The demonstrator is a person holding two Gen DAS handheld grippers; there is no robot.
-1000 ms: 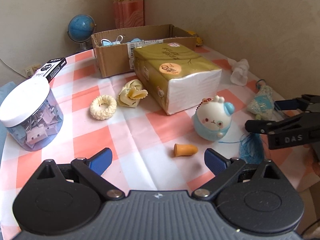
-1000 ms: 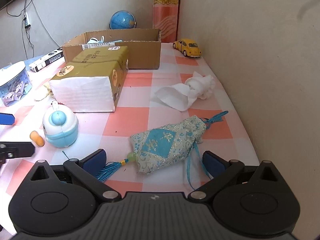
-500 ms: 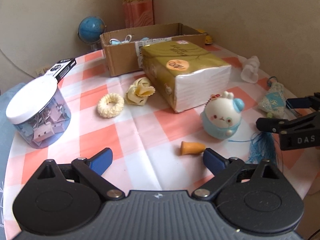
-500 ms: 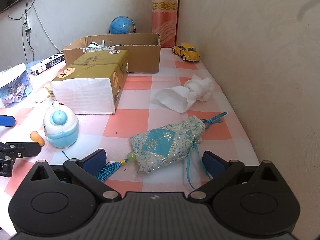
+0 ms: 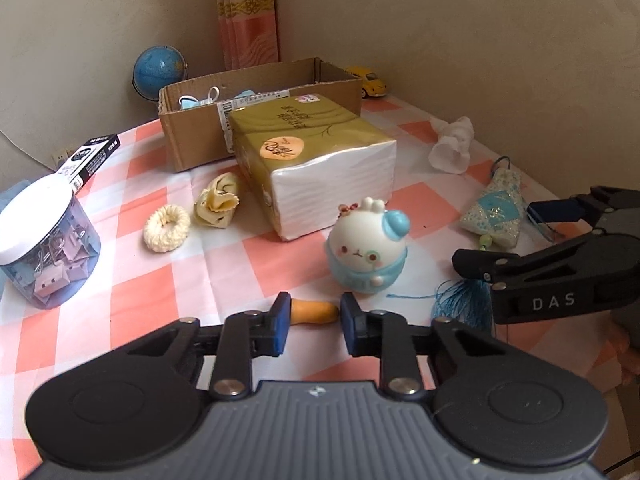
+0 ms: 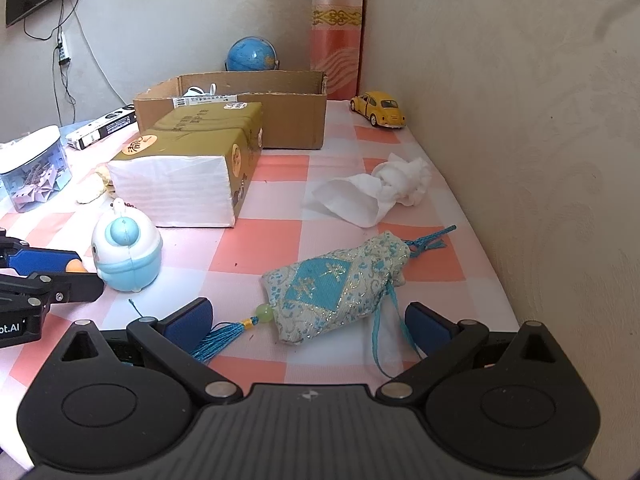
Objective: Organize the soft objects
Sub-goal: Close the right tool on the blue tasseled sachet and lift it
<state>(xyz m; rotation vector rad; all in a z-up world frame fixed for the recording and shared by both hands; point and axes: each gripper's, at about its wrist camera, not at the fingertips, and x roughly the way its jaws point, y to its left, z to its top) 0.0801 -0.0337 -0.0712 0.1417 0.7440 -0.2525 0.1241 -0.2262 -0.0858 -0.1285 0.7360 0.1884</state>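
A small orange foam plug [image 5: 316, 311] lies on the checked tablecloth. My left gripper [image 5: 314, 316] is closing its jaws on it, and the blue pads touch both of its ends. A white and blue rabbit squishy [image 5: 366, 248] stands just behind. In the right wrist view, a blue patterned pouch [image 6: 332, 288] with a tassel lies between the wide-apart fingers of my right gripper [image 6: 308, 322], which is open and does not touch it. A cream scrunchie [image 5: 167, 229] and a yellow cloth [image 5: 218, 204] lie to the left.
A large tissue pack [image 5: 316, 168] sits mid-table in front of an open cardboard box [image 5: 192, 136]. A jar of binder clips [image 5: 44, 240] stands at the left. A crumpled tissue [image 6: 384, 188] and a yellow toy car [image 6: 380, 110] lie by the right wall, and a globe [image 5: 160, 68] stands at the back.
My left gripper moved towards the orange plug and its jaws went from wide open to closed around it. The right gripper kept still and open.
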